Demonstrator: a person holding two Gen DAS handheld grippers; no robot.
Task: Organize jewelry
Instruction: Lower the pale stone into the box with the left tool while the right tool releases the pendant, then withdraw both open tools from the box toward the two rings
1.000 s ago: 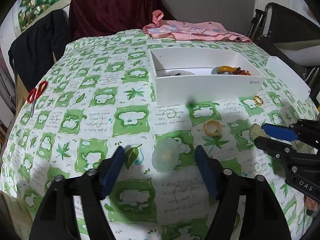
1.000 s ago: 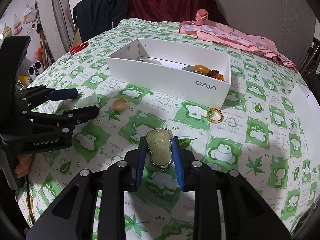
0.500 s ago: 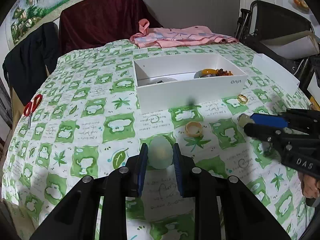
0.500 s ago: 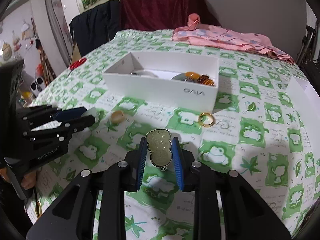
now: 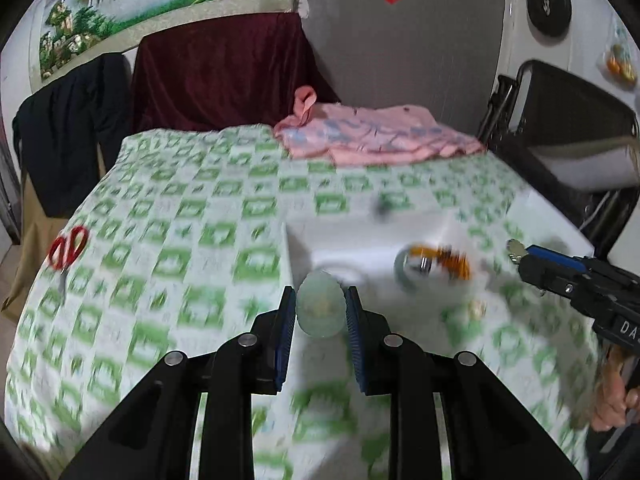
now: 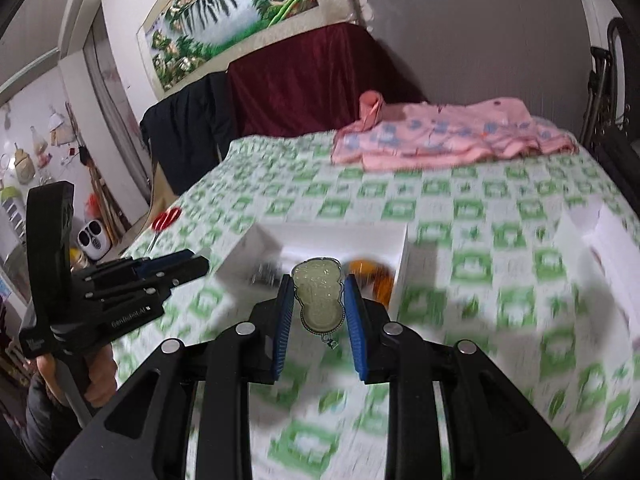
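The left gripper point(image 5: 320, 314) pinches a pale green oval stone point(image 5: 320, 310) between its blue fingers point(image 5: 285, 320), at the frame's center, in front of the blurred white box point(image 5: 360, 236). The right gripper point(image 6: 318, 304) pinches a carved jade pendant point(image 6: 319, 300) likewise at center, with the white box point(image 6: 340, 240) just behind it. Red scissors point(image 5: 66, 246) lie at left on the green-checked counter point(image 5: 180, 240).

My left gripper point(image 5: 320, 312) clamps a pale green oval stone point(image 5: 320, 310) before the white box point(image 5: 360, 236), my right gripper point(image 5: 520, 256) pinching a pendant alongside.
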